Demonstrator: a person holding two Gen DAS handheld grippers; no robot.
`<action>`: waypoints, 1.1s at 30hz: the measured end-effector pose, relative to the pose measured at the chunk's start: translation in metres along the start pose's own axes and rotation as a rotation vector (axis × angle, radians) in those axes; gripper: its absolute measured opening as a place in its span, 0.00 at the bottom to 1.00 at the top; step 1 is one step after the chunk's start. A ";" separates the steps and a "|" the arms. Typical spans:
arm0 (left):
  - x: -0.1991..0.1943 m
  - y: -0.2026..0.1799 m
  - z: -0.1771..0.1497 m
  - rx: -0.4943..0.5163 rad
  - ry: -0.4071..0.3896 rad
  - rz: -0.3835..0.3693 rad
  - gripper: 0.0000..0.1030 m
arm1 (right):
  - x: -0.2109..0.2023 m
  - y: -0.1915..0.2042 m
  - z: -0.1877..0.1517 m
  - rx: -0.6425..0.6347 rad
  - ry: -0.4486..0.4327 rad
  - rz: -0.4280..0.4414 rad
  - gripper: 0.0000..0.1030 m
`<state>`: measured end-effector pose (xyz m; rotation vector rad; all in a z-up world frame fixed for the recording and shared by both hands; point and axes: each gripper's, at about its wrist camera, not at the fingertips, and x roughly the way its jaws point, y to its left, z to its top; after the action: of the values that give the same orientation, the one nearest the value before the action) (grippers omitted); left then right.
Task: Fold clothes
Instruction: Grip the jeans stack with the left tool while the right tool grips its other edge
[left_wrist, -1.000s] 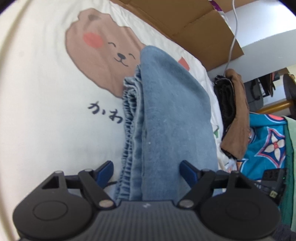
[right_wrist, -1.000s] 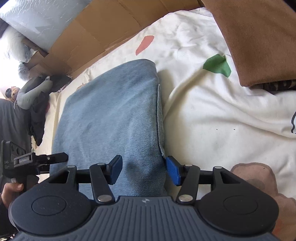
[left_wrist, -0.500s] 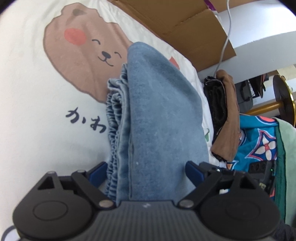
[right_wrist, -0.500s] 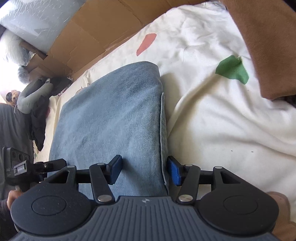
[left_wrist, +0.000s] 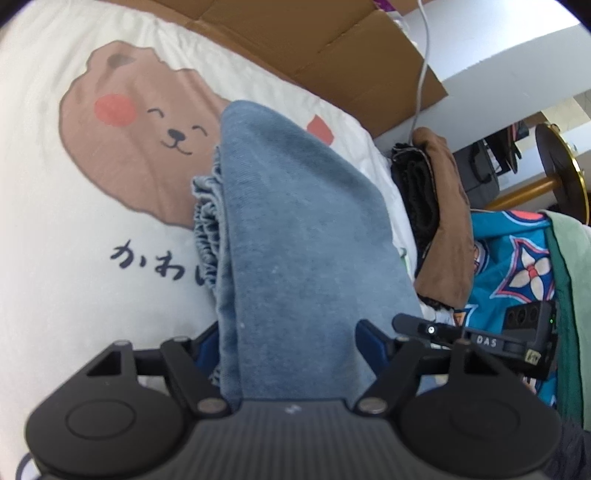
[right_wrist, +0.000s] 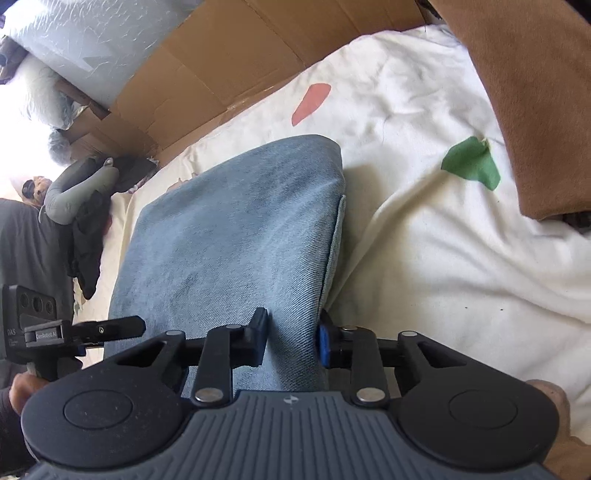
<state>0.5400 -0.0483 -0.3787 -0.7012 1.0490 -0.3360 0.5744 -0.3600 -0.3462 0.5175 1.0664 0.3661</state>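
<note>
Gripping folded denim (left_wrist: 303, 236) w/ both tools: right tool (right_wrist: 291, 341) pinched shut on its edge, left tool (left_wrist: 290, 341) spread wide around it, above bed (right_wrist: 461, 258).

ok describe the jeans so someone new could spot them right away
On the white bedspread with the brown bear print, the jeans lie folded in a thick stack. They are the only blue denim, with the left gripper and right gripper both around them.

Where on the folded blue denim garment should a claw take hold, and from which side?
Grip the folded denim garment at its near end, across the whole stack, coming in level along its length. The layers sit bundled and thick there, with gathered edges on one side, so straddling them as the left claw and right claw do keeps the fold together.
</note>
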 end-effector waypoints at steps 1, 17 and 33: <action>0.000 -0.002 0.000 0.003 0.001 0.003 0.74 | -0.002 -0.002 0.000 0.005 -0.002 0.001 0.25; 0.027 -0.003 0.000 0.024 0.087 -0.015 0.75 | -0.010 -0.031 -0.002 0.025 -0.003 -0.035 0.27; 0.034 0.007 0.013 -0.021 0.098 -0.126 0.57 | -0.009 -0.017 0.003 0.012 0.009 -0.032 0.24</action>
<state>0.5668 -0.0578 -0.4028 -0.7782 1.1045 -0.4723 0.5736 -0.3789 -0.3480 0.5097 1.0853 0.3339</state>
